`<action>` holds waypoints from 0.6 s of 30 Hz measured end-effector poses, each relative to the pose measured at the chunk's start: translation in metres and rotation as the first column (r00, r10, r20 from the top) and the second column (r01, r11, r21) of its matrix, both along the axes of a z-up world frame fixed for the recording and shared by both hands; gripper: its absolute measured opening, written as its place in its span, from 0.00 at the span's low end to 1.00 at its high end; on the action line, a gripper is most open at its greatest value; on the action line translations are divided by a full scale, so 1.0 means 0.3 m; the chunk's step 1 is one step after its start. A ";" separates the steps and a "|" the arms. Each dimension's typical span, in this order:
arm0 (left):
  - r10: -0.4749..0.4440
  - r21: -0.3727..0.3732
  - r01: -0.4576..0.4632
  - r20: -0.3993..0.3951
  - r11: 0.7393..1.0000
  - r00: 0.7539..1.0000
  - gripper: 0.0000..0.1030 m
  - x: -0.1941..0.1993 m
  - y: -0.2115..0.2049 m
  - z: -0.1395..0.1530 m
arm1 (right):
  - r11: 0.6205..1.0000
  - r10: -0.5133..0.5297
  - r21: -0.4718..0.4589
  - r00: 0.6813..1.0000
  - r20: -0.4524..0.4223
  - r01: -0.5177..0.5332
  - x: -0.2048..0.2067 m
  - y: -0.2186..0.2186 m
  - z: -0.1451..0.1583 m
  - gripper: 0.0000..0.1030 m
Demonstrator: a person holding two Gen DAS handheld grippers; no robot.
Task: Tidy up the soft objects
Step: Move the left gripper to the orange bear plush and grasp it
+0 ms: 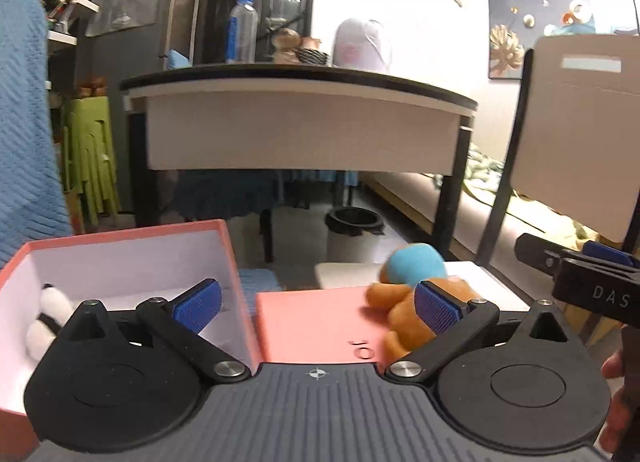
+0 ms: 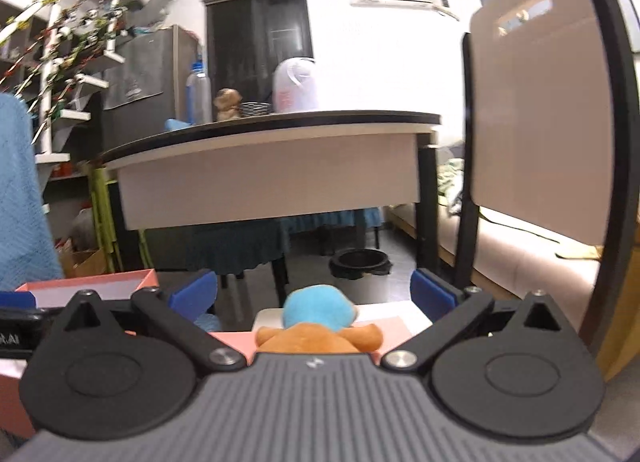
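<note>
Right wrist view: the orange plush toy with a round blue head [image 2: 320, 326] lay on the flat pink box lid [image 2: 232, 340], centred between the spread blue fingers of the right gripper [image 2: 314, 288], untouched. Left wrist view: the left gripper [image 1: 318, 302] was likewise open, empty. One black-and-white plush [image 1: 48, 310] sat inside the one open pink cardboard box [image 1: 120, 258].

Fuzzy cloth plush toy [image 1: 404, 298] — on a matt, smooth pink cardboard lid [image 1: 316, 326].
</note>
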State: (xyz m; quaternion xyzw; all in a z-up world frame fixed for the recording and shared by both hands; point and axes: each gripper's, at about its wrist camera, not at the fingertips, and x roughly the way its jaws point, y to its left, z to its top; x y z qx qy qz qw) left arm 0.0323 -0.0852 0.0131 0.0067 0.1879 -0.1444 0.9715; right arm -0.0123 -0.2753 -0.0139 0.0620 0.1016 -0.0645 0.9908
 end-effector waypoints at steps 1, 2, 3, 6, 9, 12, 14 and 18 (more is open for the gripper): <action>-0.013 0.001 0.013 -0.010 1.000 1.000 1.00 0.011 -0.023 -0.003 | 1.000 -0.016 0.002 1.000 0.001 0.016 -0.001 -0.010 0.002 1.00; -0.025 0.001 0.025 -0.022 1.000 0.999 1.00 0.024 -0.048 -0.008 | 0.999 -0.032 0.005 0.999 0.003 0.032 -0.002 -0.020 0.005 1.00; -0.033 -0.003 0.033 -0.034 0.999 0.999 1.00 0.039 -0.070 -0.014 | 0.999 -0.048 0.007 0.999 0.004 0.048 -0.003 -0.031 0.007 1.00; -0.063 -0.029 0.061 -0.074 0.998 0.995 1.00 0.084 -0.130 -0.035 | 0.995 -0.097 0.015 0.995 0.008 0.096 -0.006 -0.061 0.014 1.00; -0.075 -0.050 0.070 -0.101 0.996 0.992 1.00 0.128 -0.184 -0.054 | 0.989 -0.144 0.033 0.989 0.039 0.143 -0.046 -0.125 0.025 1.00; -0.093 -0.042 0.089 -0.111 0.995 0.989 1.00 0.162 -0.248 -0.079 | 0.979 -0.202 0.044 0.978 0.056 0.200 -0.060 -0.185 0.028 1.00; -0.110 -0.038 0.106 -0.122 0.994 0.986 1.00 0.189 -0.291 -0.099 | 0.977 -0.209 0.060 0.976 0.058 0.206 -0.062 -0.201 0.026 1.00; -0.118 -0.014 0.117 -0.150 0.993 0.982 1.00 0.248 -0.378 -0.143 | 0.971 -0.224 0.093 0.973 0.060 0.218 -0.065 -0.232 0.022 1.00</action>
